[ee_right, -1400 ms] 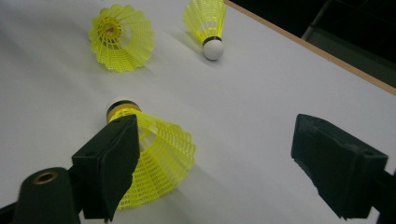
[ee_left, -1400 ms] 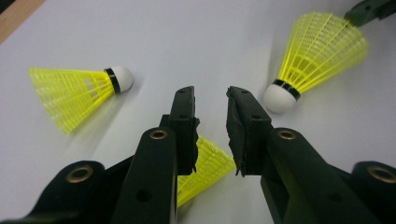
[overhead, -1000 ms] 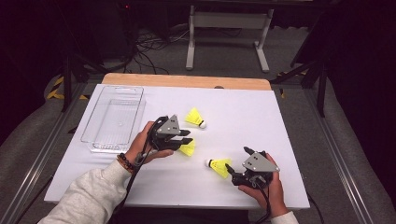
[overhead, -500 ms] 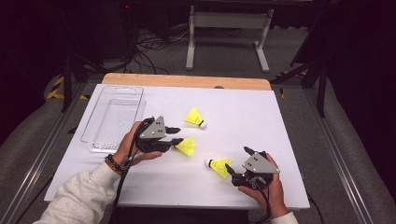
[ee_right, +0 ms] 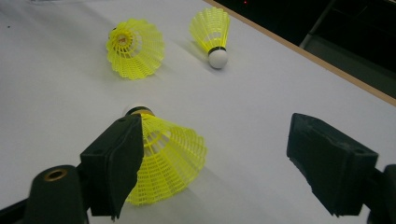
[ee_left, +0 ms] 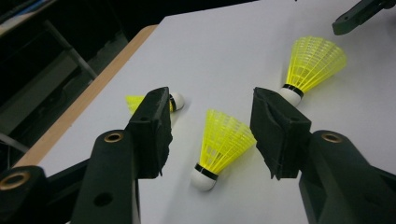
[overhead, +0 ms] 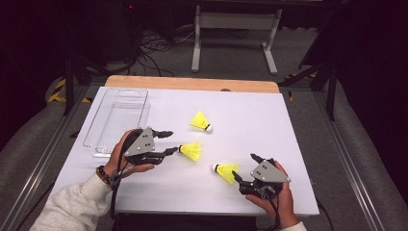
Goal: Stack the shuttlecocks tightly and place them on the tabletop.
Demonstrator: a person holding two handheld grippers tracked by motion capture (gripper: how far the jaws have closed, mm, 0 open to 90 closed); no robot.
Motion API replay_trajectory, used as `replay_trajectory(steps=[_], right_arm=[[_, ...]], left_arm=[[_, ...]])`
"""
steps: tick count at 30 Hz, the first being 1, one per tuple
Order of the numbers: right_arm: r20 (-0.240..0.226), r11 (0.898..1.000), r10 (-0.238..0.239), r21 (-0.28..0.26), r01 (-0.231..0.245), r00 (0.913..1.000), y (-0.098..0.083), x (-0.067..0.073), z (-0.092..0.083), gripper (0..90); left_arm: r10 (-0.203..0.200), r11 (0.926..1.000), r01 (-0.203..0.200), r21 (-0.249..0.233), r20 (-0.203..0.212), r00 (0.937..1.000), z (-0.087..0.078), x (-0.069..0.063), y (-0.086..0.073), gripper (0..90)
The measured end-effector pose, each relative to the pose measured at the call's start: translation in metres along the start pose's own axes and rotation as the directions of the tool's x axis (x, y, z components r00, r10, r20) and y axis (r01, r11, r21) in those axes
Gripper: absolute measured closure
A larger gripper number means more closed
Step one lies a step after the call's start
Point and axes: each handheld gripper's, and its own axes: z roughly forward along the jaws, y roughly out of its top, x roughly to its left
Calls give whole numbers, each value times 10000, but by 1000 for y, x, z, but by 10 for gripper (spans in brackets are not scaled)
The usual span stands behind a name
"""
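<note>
Left gripper [overhead: 169, 142]: jaws just opening, released; middle shuttlecock [ee_left: 219, 147] lies between them on the surface [overhead: 298, 144].
Right gripper [overhead: 243, 167]: released, wide apart; near shuttlecock [ee_right: 161, 156] beside one jaw.
Risk: retreating left jaws could clip the skirt and roll the shuttlecock.

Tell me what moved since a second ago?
The left gripper slid toward the clear plastic tray, its jaws just opening off the middle yellow plastic shuttlecock, which lies free. The right gripper, the other two shuttlecocks and the tray stayed put.
</note>
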Motion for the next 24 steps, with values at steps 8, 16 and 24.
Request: replay_trajectory(steps=[8, 16, 24], right_arm=[[-400, 10000, -11, 45, 13, 9992, 0, 3, -3, 247], [-915, 9998, 77, 198, -59, 9958, 0, 7, -4, 273], [-1400, 9980, 351, 570, -273, 9895, -2, 11, 0, 286]], left_arm=[[122, 9998, -129, -175, -394, 9992, -15, -8, -12, 367], [201, 9993, -218, -287, -600, 9980, -29, -14, -25, 284], [17, 9989, -50, -475, -694, 9976, -45, -21, -39, 203]])
